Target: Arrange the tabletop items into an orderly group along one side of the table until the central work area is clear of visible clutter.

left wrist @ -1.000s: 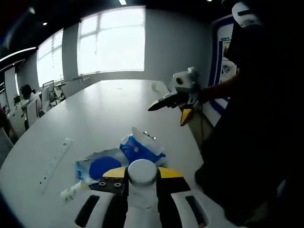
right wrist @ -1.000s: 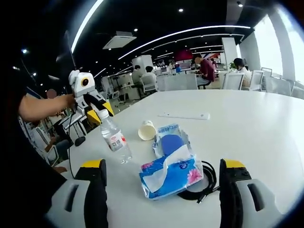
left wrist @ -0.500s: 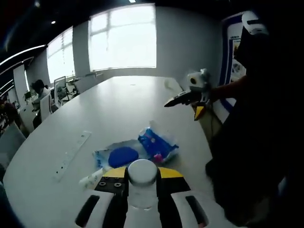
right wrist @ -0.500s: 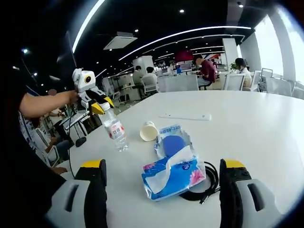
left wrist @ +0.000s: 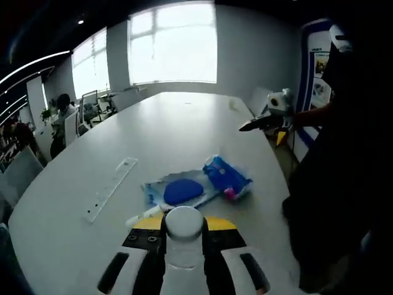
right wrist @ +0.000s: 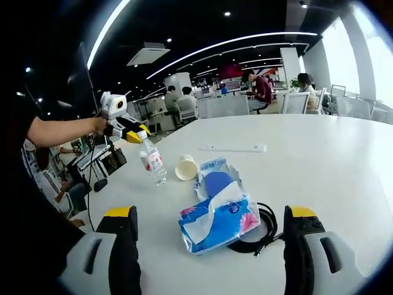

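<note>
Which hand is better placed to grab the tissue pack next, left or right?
Right, probably. The right tongs are open with the tissue pack lying just ahead between them. The left tongs are shut on the water bottle, so that hand is busy.

Blown-out window [left wrist: 173,43] glare, ceiling light strips [right wrist: 233,44], dim surroundings, soft fisheye warping at the edges

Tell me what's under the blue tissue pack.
A coiled black cable lies partly beneath the blue plastic tissue pack, its loop sticking out on one side. How far the cable runs underneath is hidden by the pack.
</note>
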{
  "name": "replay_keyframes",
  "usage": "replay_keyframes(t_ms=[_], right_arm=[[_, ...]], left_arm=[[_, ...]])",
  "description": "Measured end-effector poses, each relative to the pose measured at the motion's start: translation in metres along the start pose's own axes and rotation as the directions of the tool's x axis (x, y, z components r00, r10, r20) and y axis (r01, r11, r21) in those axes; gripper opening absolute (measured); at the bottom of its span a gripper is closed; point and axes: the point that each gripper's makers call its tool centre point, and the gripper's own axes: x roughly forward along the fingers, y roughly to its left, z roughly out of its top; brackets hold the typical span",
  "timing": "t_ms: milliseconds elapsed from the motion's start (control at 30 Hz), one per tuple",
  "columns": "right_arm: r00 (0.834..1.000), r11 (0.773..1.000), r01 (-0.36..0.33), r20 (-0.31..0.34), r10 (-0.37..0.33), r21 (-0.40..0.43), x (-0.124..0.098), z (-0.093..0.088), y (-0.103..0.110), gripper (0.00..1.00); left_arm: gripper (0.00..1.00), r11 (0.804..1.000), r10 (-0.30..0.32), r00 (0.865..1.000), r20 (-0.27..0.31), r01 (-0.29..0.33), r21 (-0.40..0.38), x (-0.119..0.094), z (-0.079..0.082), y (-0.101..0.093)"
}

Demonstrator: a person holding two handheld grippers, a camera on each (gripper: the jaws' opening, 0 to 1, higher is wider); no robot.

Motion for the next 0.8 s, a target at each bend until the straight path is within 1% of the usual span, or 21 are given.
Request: replay_keyframes(t_ms=[233,333,500,633,700,800], right_arm=[[1.000,1.000,0.013,-0.001,-0.013,0.003,0.001,0.001,-0.005,0.95],[1.000,1.000,0.019,-0.001,-0.019,0.000,0.002,0.001,-0.008,0.95],[1.000,1.000,0.029,-0.011,-0.029,0.001,0.005,-0.002,-0.012,0.94],[0.999,1.000,0.031,-0.024,-0.031,0.001,0.007,-0.004,-0.013,0.93],[0.999,0.999,0.034,-0.024,-0.034,0.003,0.008,-0.004,-0.013,0.93],[0.999,0.999,0.037,-0.023,-0.037,0.006,0.008,-0.004,-0.014,0.93]], left_arm=[[0.19,1.000,0.007,1.000,-0.028,-0.007,-0.005,0.000,-0.011,0.022],[0.19,1.000,0.012,1.000,-0.025,-0.012,-0.017,-0.001,-0.014,0.031],[0.19,1.000,0.012,0.999,-0.032,-0.012,-0.001,0.000,-0.014,0.039],[0.19,1.000,0.008,1.000,-0.026,-0.008,-0.006,0.000,-0.019,0.052],[0.19,1.000,0.012,0.999,-0.035,-0.012,-0.006,0.002,-0.020,0.055],[0.19,1.000,0.011,0.999,-0.042,-0.011,-0.006,0.005,-0.020,0.053]])
